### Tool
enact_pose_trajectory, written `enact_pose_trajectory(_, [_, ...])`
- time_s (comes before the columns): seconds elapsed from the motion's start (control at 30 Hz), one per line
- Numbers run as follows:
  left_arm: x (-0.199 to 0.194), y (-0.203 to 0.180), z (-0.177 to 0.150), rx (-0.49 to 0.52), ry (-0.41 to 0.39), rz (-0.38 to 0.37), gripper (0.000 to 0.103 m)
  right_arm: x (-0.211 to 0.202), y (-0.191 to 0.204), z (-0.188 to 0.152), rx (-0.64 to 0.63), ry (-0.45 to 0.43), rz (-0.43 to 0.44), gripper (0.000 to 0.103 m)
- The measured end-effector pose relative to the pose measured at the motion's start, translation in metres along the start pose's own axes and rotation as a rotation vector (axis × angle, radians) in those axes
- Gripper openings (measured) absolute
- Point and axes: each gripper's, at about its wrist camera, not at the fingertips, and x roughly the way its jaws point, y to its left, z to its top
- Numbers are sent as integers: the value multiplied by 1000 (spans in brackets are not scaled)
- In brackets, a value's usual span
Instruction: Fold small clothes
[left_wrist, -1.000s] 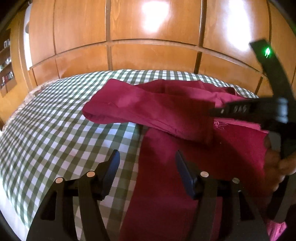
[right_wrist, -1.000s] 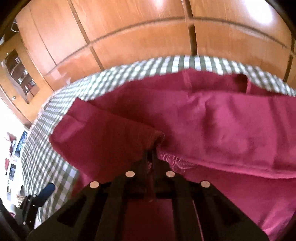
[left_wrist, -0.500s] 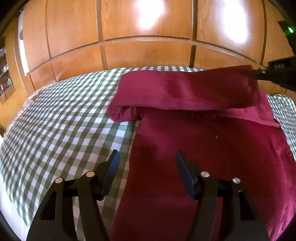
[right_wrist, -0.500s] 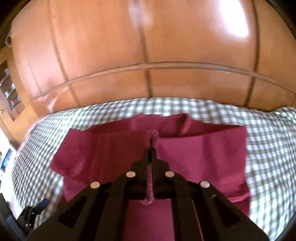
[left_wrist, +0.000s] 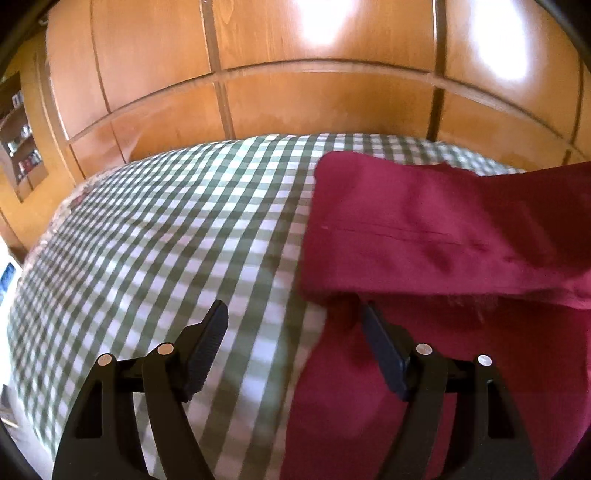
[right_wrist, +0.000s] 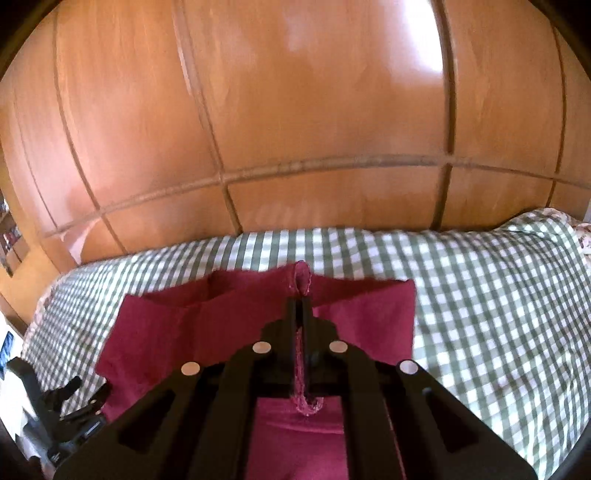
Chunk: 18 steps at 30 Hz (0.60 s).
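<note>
A maroon garment (left_wrist: 424, 236) lies on the green-and-white checked bedspread (left_wrist: 166, 240), with a folded band across its far part. My left gripper (left_wrist: 295, 326) hovers over the garment's left edge. Its jaws are opening: one finger is over the checks, the other over the cloth, and nothing is pinched. In the right wrist view my right gripper (right_wrist: 301, 295) is shut on a raised pinch of the maroon garment (right_wrist: 166, 332), which hangs from the pads and trails down to the bed.
Glossy wooden panels (right_wrist: 295, 110) rise straight behind the bed. A shelf niche (left_wrist: 18, 147) is at the far left. Checked bedspread (right_wrist: 480, 295) stretches wide to the right of the garment. A black device (right_wrist: 70, 410) shows at the right view's lower left.
The right gripper has lifted its pinch of cloth and carried it across to the right, out of the left view. The left gripper has slid left, and its jaws stand wider.
</note>
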Motion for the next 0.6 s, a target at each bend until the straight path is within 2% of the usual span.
enact_pose_trajectory(0.13, [22, 1, 5, -15, 54, 2, 74, 7, -30, -7, 46, 15, -62, 2])
enact_pose_trajectory(0.2, [32, 9, 0, -65, 93, 0, 74, 25, -51, -23, 77, 71, -113, 2])
enact_pose_trajectory(0.3, [34, 18, -6, -114, 106, -17, 76, 57, -79, -53, 140, 176, -146, 2])
enact_pose_trajectory(0.4, [28, 22, -9, -126, 100, -19, 76, 68, -93, -72, 187, 204, -141, 3])
enact_pose_trajectory(0.47, [15, 26, -12, -139, 63, -29, 76, 62, -101, -76, 231, 191, -138, 9])
enact_pose_trajectory(0.57, [-7, 31, -12, -143, -29, -33, 76, 36, -104, -75, 247, 131, -155, 35])
enact_pose_trajectory(0.6, [-19, 31, -11, -141, -76, -44, 76, 26, -103, -74, 241, 109, -154, 35])
